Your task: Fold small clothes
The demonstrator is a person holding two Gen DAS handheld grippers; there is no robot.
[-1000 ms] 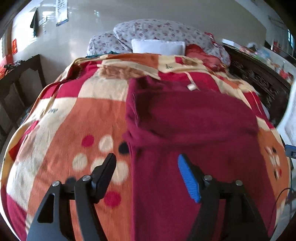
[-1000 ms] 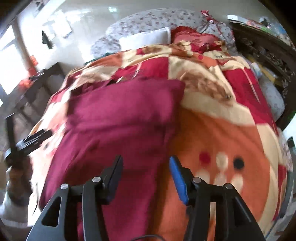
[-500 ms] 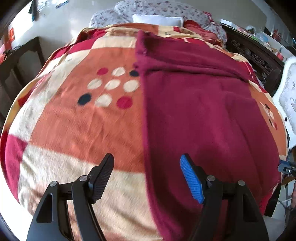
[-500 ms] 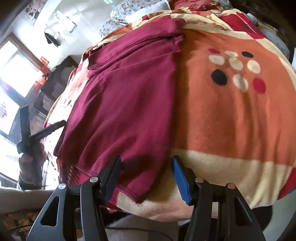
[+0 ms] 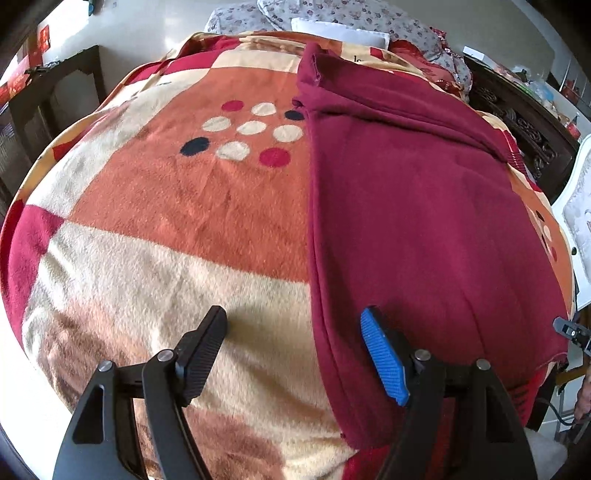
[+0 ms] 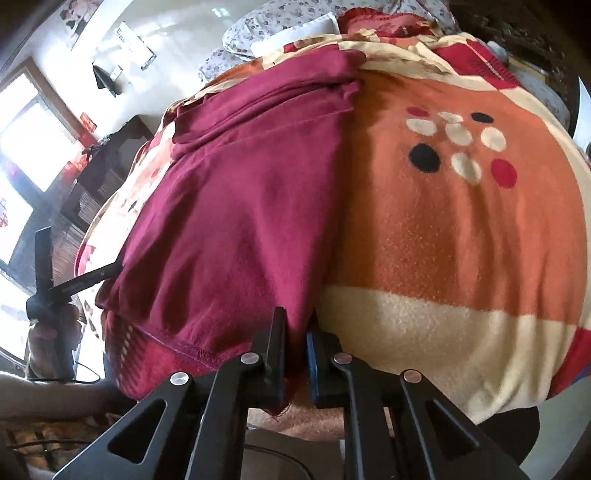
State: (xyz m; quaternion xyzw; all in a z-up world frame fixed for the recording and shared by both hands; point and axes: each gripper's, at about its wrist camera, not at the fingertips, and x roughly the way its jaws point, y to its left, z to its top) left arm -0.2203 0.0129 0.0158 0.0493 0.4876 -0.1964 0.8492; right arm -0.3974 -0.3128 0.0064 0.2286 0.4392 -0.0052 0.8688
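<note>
A maroon garment [image 5: 413, 221] lies flat along the bed, its far end folded over, its near hem at the bed's front edge. My left gripper [image 5: 295, 332] is open, straddling the garment's left edge near the hem, with the blue finger [image 5: 384, 354] over the cloth and the black finger [image 5: 203, 347] over the blanket. In the right wrist view the garment [image 6: 240, 206] fills the left half. My right gripper [image 6: 296, 332] is shut on its near right hem corner.
A patchwork fleece blanket [image 5: 166, 221] in orange, cream and red covers the bed. Floral pillows [image 5: 332, 18] lie at the head. Dark wooden furniture stands at the left [image 5: 66, 88] and right [image 5: 524, 125]. The left gripper shows in the right wrist view [image 6: 66, 284].
Both grippers pulled back from mid-bed to the near hem. My right gripper has closed on the garment's hem corner. My left gripper stayed open.
</note>
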